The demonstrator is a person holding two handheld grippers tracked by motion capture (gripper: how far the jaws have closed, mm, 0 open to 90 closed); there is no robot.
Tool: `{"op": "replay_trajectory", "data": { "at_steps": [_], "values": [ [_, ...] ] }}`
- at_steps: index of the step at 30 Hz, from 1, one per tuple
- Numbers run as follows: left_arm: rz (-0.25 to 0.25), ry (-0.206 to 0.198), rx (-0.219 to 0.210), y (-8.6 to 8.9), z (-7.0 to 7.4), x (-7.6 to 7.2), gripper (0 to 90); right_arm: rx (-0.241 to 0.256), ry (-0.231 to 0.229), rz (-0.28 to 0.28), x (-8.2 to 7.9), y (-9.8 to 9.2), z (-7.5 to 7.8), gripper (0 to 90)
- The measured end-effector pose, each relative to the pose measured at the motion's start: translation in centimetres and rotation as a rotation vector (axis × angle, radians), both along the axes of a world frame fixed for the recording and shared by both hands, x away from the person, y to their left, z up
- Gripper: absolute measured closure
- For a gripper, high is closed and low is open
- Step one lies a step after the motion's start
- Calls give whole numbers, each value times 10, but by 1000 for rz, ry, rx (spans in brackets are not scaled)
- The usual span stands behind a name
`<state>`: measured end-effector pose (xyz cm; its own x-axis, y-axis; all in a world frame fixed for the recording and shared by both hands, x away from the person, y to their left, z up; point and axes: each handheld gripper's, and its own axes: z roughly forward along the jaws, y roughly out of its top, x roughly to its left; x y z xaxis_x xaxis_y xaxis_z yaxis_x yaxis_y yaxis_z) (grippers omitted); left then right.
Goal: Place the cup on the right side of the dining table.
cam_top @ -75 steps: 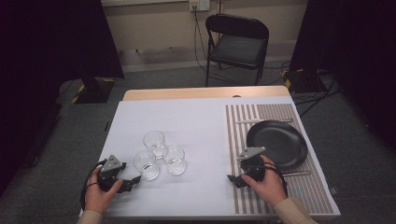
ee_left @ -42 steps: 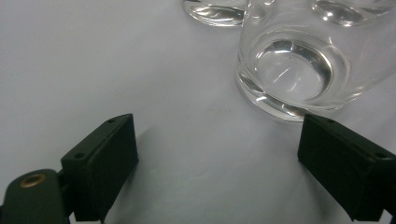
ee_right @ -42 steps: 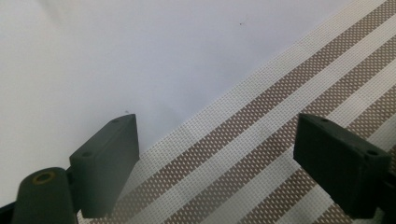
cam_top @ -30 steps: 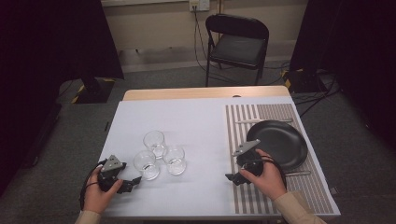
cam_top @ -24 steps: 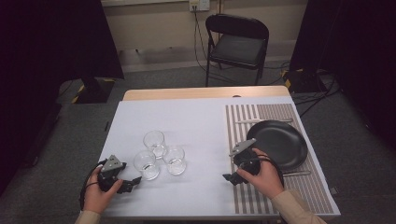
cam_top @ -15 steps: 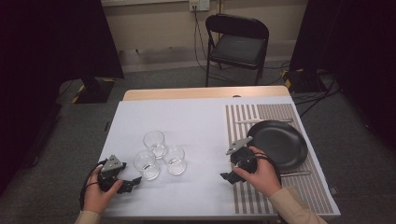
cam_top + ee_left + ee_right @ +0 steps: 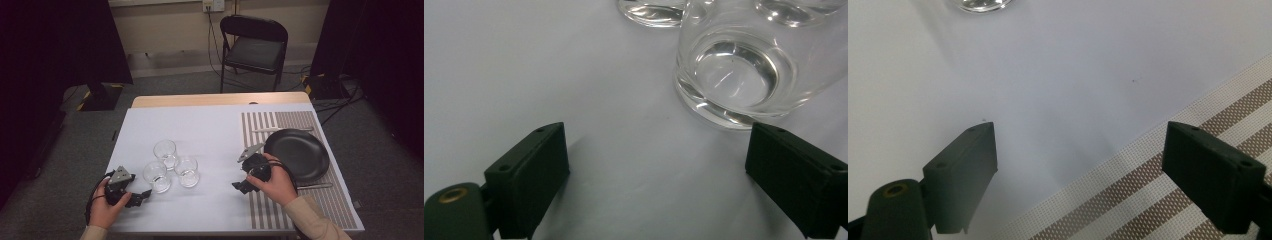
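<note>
Three clear glasses stand close together on the white table [image 7: 210, 125]: one at the back [image 7: 165, 152], one at front left [image 7: 156, 176], one at front right [image 7: 187, 171]. My left gripper [image 7: 141, 196] rests at the table's front left, open and empty, its jaws aimed at the front left glass [image 7: 736, 75] just ahead. My right gripper [image 7: 240, 186] sits at the left edge of the striped placemat [image 7: 292, 125], open with nothing between its jaws, tilted down at the table. A glass base [image 7: 979, 5] peeks in at the top of the right gripper view.
A black plate [image 7: 298, 154] lies on the striped placemat [image 7: 1168, 200], with a piece of cutlery [image 7: 280, 129] behind it and another [image 7: 314, 186] in front. A black folding chair [image 7: 254, 47] stands beyond the table's far edge.
My right gripper has moved left and slightly forward, from beside the plate toward the placemat's left edge. The left gripper and the glasses have stayed put.
</note>
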<state>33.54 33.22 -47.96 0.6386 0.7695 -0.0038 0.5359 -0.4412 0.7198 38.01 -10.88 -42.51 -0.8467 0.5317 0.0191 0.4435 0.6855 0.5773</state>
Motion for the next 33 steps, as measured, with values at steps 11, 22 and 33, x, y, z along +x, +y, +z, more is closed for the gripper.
{"op": "replay_trajectory", "data": {
  "at_steps": [11,22,33],
  "values": [
    [-1,1,1,0,0,0,91,-16,6,19,5,11,6,135],
    [2,2,-2,0,0,0,90,-9,10,29,8,20,12,134],
    [1,2,-1,0,0,0,89,-14,8,38,11,28,17,135]
  ]
}}
